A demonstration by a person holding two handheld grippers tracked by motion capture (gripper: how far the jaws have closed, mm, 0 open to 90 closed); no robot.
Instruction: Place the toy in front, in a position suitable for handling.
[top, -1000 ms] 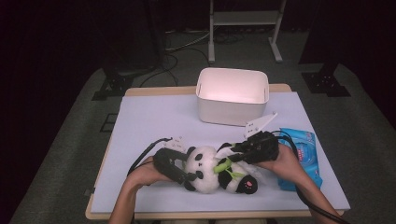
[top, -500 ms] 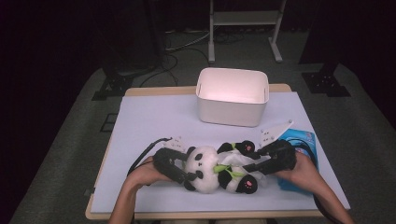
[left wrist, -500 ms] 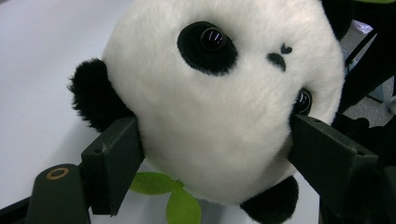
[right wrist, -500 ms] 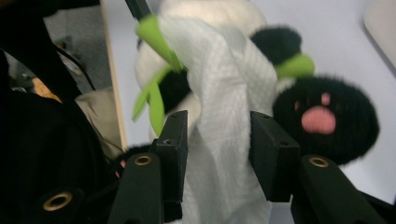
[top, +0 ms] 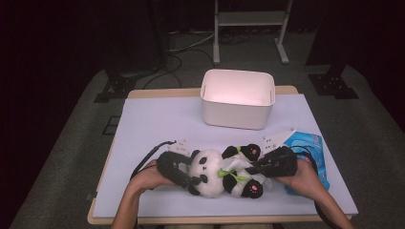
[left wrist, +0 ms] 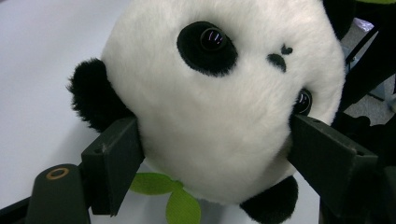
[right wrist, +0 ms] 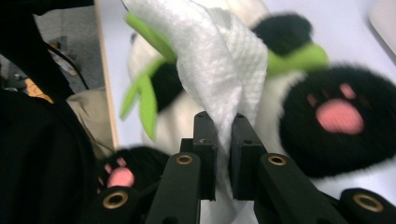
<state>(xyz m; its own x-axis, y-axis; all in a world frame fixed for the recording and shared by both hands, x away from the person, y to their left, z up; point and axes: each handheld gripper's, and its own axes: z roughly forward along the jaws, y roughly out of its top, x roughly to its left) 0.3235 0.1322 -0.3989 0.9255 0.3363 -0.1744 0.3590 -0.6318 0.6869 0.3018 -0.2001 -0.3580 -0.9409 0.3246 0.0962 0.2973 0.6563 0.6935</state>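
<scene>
A white rectangular bin (top: pixel 238 99) stands open at the far middle of the pale blue table top (top: pixel 153 124). A blue wipes packet (top: pixel 313 148) lies near the right edge, well apart from the bin.

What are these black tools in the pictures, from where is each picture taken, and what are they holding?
No robot is here: a person holds one hand-held gripper in each hand. The high view looks down on the table; the two others come from a camera riding on each gripper. On the table lie a panda plush toy, a white bin and a blue packet. The left hand-held gripper clamps the panda's head between its wide jaws. The right hand-held gripper has just closed its jaws on a white tissue lying against the panda's belly.
</scene>
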